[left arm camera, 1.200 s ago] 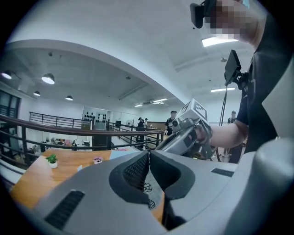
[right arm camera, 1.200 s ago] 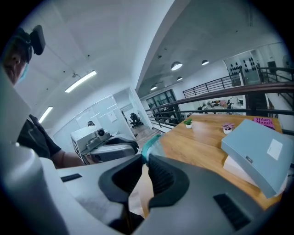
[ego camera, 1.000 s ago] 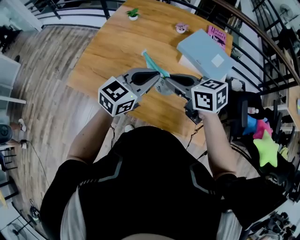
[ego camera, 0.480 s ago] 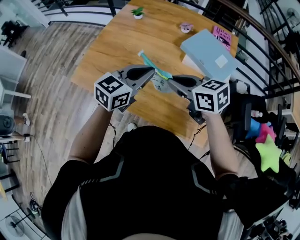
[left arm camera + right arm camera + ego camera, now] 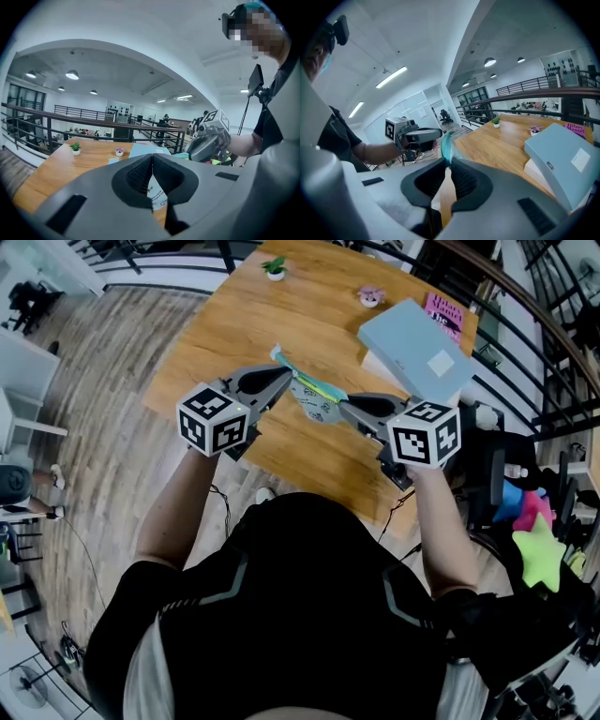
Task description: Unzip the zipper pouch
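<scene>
A whitish zipper pouch (image 5: 315, 399) with dark print and a teal zipper edge (image 5: 302, 372) hangs in the air above the wooden table (image 5: 234, 324). My left gripper (image 5: 284, 374) is shut on its left end; whether the pads pinch the pull tab I cannot tell. In the left gripper view the jaws (image 5: 151, 159) meet, with the printed pouch (image 5: 157, 196) showing below them. My right gripper (image 5: 343, 406) is shut on the pouch's right end. In the right gripper view (image 5: 447, 161) the teal zipper (image 5: 446, 146) rises between the pads, and the left gripper (image 5: 439, 133) is just beyond it.
On the table's far right lies a grey-blue box (image 5: 412, 348) on a white one, with a pink book (image 5: 441, 310) behind. A small potted plant (image 5: 275, 266) and a pink trinket (image 5: 372, 296) stand at the far edge. A railing and a green star toy (image 5: 534, 554) are at the right.
My left gripper has moved left and slightly away, and the pouch now spans a wider gap between the two grippers. The right gripper has hardly moved.
</scene>
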`<state>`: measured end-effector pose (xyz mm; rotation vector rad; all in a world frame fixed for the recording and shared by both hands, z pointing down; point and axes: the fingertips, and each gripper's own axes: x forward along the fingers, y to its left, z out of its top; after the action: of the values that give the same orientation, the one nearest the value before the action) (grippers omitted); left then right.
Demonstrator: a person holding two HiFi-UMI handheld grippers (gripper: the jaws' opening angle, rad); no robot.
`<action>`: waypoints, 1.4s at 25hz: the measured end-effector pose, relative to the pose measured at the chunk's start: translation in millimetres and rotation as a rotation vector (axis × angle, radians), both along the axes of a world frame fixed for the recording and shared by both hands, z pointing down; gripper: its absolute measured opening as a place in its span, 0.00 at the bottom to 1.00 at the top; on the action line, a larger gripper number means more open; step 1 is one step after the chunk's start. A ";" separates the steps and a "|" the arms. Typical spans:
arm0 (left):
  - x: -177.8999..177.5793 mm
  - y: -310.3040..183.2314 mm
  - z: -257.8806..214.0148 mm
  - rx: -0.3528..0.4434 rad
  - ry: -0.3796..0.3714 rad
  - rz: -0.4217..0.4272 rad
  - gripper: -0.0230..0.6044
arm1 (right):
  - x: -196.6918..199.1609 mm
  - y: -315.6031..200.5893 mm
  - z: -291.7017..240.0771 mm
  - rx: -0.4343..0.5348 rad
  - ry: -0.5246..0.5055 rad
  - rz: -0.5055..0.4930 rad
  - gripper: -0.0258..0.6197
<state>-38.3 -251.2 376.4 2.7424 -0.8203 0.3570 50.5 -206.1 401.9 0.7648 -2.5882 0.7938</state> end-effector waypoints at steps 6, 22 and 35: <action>-4.2 -8.9 5.1 -0.008 -0.013 -0.060 0.09 | 13.7 -1.9 3.4 0.002 0.002 -0.010 0.12; -22.0 -27.0 27.4 -0.059 -0.083 -0.208 0.09 | 40.7 -12.7 23.2 -0.019 -0.004 -0.016 0.12; -63.9 -77.3 84.5 -0.135 -0.124 -0.189 0.09 | 0.2 -86.2 96.3 -0.071 0.146 0.045 0.12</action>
<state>-102.1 -328.6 460.9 2.5139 -1.0377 0.5262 50.7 -292.2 498.2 0.8305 -2.4094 0.8069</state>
